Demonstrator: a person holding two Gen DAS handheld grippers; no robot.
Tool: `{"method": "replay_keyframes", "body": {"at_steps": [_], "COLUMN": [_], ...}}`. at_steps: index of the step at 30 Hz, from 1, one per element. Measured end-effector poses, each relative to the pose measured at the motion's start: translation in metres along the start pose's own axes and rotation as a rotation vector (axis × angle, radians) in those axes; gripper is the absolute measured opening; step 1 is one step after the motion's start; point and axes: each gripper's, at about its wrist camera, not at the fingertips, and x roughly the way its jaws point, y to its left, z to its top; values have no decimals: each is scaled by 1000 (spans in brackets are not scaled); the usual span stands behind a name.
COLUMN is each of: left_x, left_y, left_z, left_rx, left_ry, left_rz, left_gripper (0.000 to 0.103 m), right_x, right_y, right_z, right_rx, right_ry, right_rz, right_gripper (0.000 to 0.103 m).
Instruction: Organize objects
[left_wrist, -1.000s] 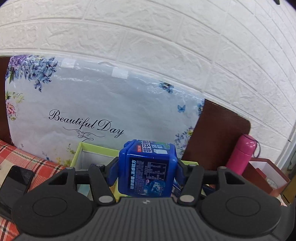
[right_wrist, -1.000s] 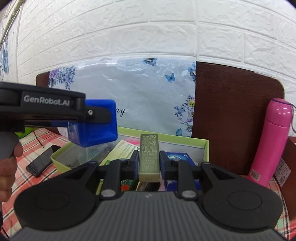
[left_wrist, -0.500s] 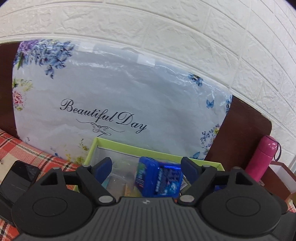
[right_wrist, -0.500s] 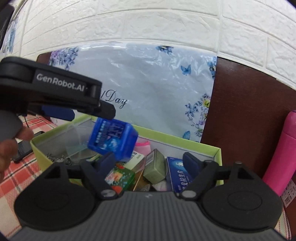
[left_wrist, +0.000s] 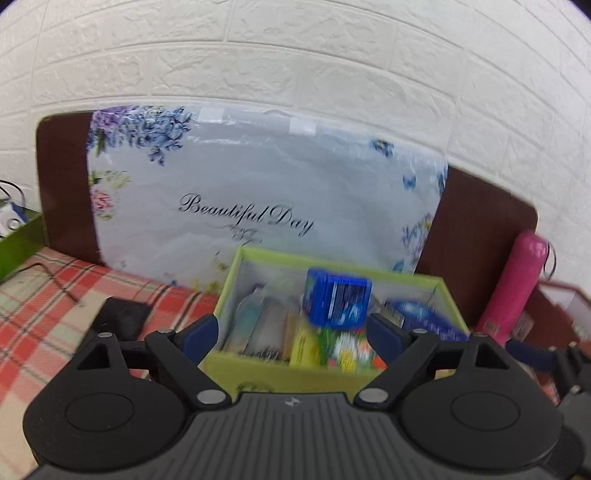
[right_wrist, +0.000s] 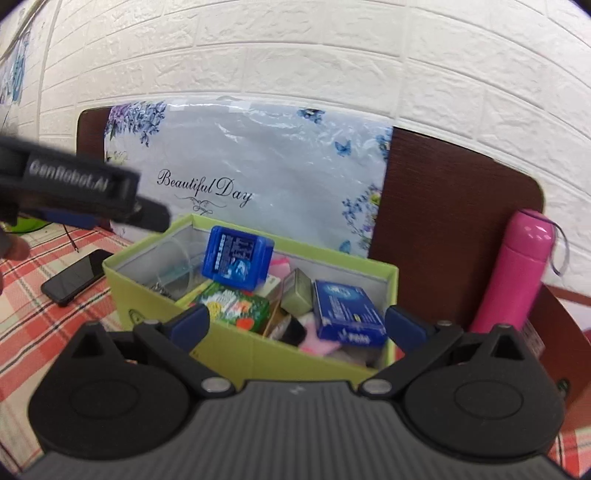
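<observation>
Both grippers hover just short of the green box (right_wrist: 255, 354), pointing down toward it. The left gripper (left_wrist: 291, 332) and right gripper (right_wrist: 297, 325) are still opening, nothing between their jaws. The blue container (right_wrist: 236, 258) sits tilted atop the packets in the box, nearer the left gripper.

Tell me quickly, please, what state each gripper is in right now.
Left gripper: jaws opening, holding nothing; the blue container lies in the green box.
Right gripper: jaws opening, holding nothing.
</observation>
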Motion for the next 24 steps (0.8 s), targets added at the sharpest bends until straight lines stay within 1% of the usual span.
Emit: {"method": "replay_keyframes", "body": {"at_steps": [2,5,10,15,19,24], "left_x": [-16,-37,-64,-86,-99,-107], "left_y": [-6,-14,-24,-27,-26,-20], "left_z": [-10,-27,-54,-74,-84,-92], "left_rx": [21,45,58,59,66,50], "left_ry": [7,34,80,109,113,129], "left_rz": [19,41,38,33,35,49], "left_gripper": [90,90,90,90,90,90], "right_x": [-17,-45,-90,-117,-132,-145], "right_y": [-4,-5,-1,3,8,12], "right_z": [-5,-16,-41,-59,-66,-71], "right_rx": [33,72,127,152,152,154], "right_ry": [37,70,110,117,100,87], "right_rz": [0,-1,-29,-48,-76,-82], "right_gripper": [103,103,103,103,103,103]}}
